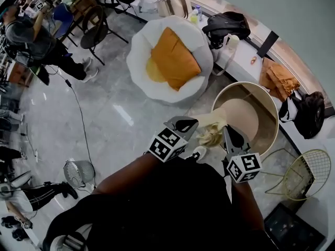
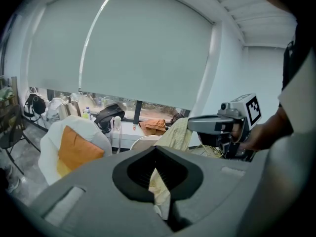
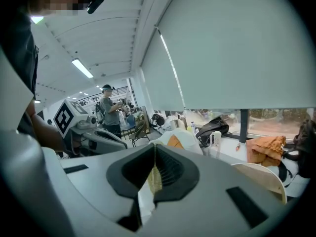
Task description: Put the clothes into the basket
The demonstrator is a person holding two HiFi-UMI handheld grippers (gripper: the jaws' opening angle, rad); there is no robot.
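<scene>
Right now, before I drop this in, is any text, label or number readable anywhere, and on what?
No readable words or numbers in any view.
The left marker cube and right marker cube carry black-and-white square patterns only, no letters.
The bottle on the sill: label too small to read.
The yellow garment: no print visible.

Glossy grey floor [image 1: 104, 93], white armchair [image 1: 140, 48]

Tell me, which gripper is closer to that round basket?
Right. The right gripper sits by the basket's near rim; the left gripper is farther off to its left, both gripping the yellow garment.
</scene>
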